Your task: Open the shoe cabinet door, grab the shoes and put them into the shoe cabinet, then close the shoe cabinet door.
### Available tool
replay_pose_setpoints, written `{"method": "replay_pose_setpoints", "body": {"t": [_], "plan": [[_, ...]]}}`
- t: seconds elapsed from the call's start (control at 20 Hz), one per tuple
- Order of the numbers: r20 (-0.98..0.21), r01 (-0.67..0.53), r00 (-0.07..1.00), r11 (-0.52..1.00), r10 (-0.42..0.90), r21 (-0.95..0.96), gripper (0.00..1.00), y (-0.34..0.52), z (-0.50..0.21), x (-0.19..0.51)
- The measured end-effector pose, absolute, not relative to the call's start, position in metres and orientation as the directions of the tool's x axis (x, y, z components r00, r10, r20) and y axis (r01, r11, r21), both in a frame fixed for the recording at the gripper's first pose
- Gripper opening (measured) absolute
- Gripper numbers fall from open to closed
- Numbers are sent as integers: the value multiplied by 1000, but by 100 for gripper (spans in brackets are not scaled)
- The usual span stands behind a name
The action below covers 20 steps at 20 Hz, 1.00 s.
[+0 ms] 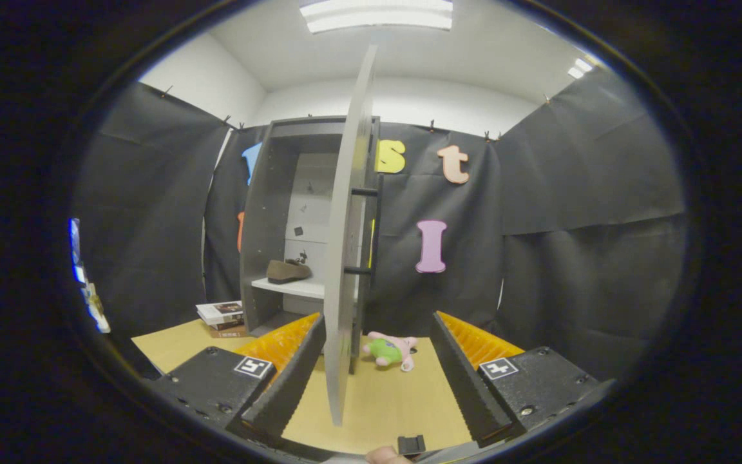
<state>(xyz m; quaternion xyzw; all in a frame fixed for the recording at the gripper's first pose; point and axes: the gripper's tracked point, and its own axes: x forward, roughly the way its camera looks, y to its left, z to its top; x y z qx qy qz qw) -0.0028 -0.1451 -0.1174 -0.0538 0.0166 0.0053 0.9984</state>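
The grey shoe cabinet point(261, 212) stands beyond my fingers against the booth wall. Its door point(348, 245) is swung out toward me and shows edge-on, with its black bar handle point(377, 229) on the right face. A brown shoe point(288, 271) rests on the white shelf point(294, 287) inside. My gripper point(377, 370) is open, and the door's lower edge stands between the two fingers, closer to the left one. Neither finger presses on the door.
A stack of books point(221, 317) lies on the wooden floor point(397, 399) left of the cabinet. A pink and green plush toy point(389, 350) lies just right of the door's foot. Black cloth walls close in the booth on both sides.
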Motion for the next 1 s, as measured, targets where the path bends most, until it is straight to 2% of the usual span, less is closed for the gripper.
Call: {"method": "replay_pose_setpoints", "body": {"t": [0.6, 1.0], "plan": [[-140, -39, 990, 998, 32, -47, 100, -128, -217, -8], [-78, 8, 997, 996, -15, -85, 100, -121, -251, -4]]}}
